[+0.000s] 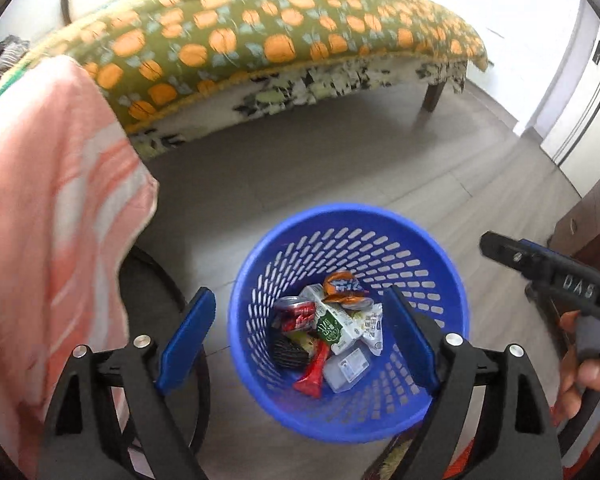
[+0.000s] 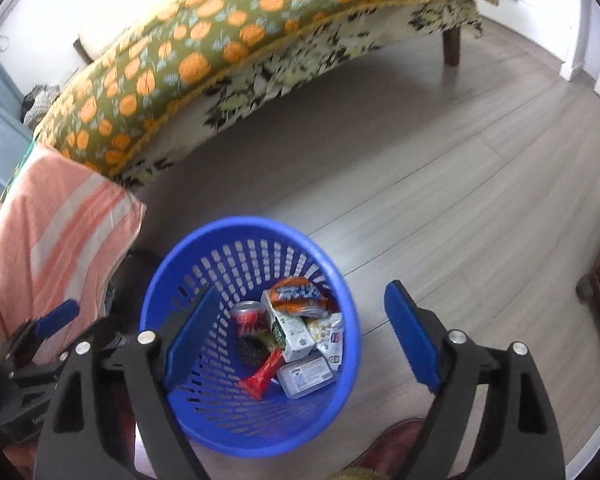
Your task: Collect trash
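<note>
A blue perforated waste basket (image 1: 440, 264) stands on the floor and also shows in the right wrist view (image 2: 168, 264). It holds several pieces of trash: a red can (image 1: 298, 314), a green and white carton (image 1: 336, 326), an orange wrapper (image 1: 342, 284), a red wrapper (image 1: 312, 372) and a clear plastic box (image 1: 346, 368). My left gripper (image 1: 298, 328) is open and empty above the basket. My right gripper (image 2: 296, 328) is open and empty above the basket's right rim; it also shows at the right of the left wrist view (image 1: 496, 246).
A bed with an orange-patterned green cover (image 1: 260, 36) stands behind the basket on a grey wood floor (image 2: 460, 208). A pink striped cloth (image 1: 48, 200) hangs over a chair at the left. A brown cabinet (image 1: 592, 220) is at the right edge.
</note>
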`<state>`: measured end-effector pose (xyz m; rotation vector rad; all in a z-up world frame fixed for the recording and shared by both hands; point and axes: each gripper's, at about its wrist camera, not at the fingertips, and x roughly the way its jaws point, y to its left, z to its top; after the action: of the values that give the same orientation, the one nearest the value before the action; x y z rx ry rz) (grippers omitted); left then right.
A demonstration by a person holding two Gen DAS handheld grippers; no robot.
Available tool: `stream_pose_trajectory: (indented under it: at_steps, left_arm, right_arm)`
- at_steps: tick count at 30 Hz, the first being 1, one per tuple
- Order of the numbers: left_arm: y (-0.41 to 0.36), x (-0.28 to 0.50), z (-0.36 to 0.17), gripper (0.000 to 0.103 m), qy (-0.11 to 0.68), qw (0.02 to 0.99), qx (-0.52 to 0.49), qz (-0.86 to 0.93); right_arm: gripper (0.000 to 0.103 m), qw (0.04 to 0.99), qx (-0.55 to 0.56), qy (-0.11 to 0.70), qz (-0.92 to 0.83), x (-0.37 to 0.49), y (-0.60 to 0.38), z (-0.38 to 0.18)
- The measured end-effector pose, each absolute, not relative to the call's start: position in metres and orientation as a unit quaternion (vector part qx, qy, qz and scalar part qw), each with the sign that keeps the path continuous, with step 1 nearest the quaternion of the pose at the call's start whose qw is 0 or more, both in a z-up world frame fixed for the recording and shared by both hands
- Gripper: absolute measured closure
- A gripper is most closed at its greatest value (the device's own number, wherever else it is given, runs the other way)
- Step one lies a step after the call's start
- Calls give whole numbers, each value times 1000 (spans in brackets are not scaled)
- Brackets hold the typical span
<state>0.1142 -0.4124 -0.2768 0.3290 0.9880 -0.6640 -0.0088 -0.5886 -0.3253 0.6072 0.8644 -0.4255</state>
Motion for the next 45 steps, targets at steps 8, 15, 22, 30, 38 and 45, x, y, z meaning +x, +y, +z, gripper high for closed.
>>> stream_pose_trajectory:
  at_steps: [8,15,22,30,38,45]
  left_arm:
    - [-375,57,-220,5,408,844,136,-321]
    - [-350,25,-198,5,394,850,149,-316]
    - [-337,23,-193,5,419,843,142,-305]
    - [-342,17,-201,5,425,845,169,-278]
    - [-345,21,-214,5,456,827,182,-274]
    - [-346,21,-220,5,468,819,184,-278]
  right_arm:
    - [4,863,254,390,-196,-52,-555,-267]
    - [4,881,160,391,-213,-93,-500,-233]
    - [5,880,177,379,-222,-116,-490,-224]
    - [5,867,191,417,-195,-117,-483,-248]
    - [5,863,183,429,-193,-116,-481,-253]
    - [5,861,189,432,-190,-117,-482,-255]
